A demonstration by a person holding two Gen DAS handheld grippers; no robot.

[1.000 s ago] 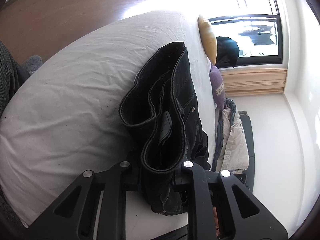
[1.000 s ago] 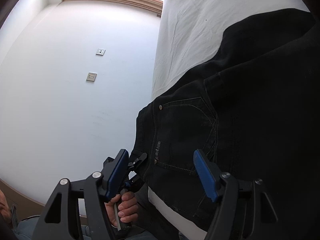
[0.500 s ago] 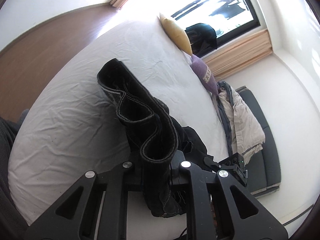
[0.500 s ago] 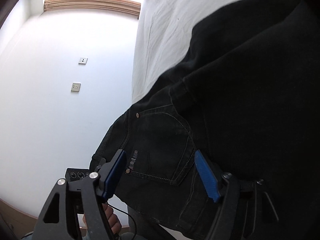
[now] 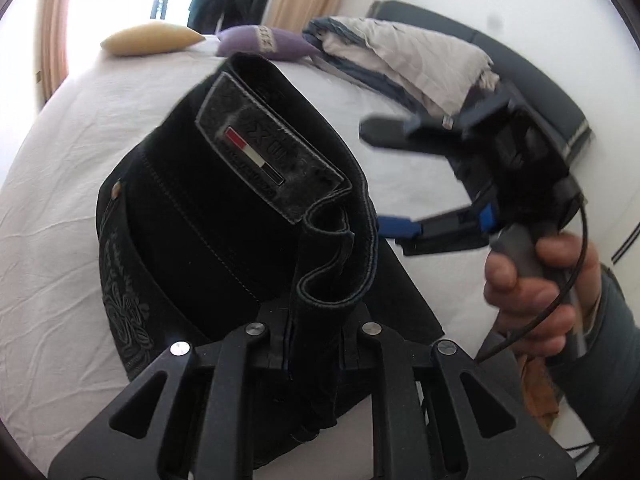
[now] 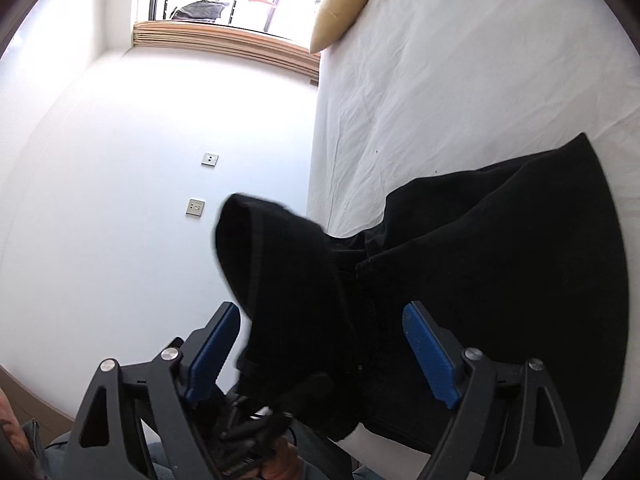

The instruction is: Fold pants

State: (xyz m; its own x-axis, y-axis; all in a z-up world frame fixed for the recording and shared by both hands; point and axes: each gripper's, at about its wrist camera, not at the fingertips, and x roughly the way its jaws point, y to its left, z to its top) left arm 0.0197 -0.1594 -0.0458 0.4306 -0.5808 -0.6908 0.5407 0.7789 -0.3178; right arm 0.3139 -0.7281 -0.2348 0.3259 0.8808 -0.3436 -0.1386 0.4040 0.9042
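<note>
Mid-fold: the left gripper (image 5: 316,354) pinches the pants (image 5: 240,216) waistband while the right gripper (image 6: 320,356), jaws opening and gripping nothing, needs a fresh hold.

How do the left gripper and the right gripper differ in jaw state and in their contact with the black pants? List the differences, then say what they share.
Jaws: the left gripper is shut; the right gripper has its jaws wide and opening.
Contact: the left gripper pinches the waistband of the black pants, lifting it off the white bed sheet; the right gripper's blue pads stand either side of the cloth without pressing it.
Shared: both are black, two-fingered and hand-held.
</note>
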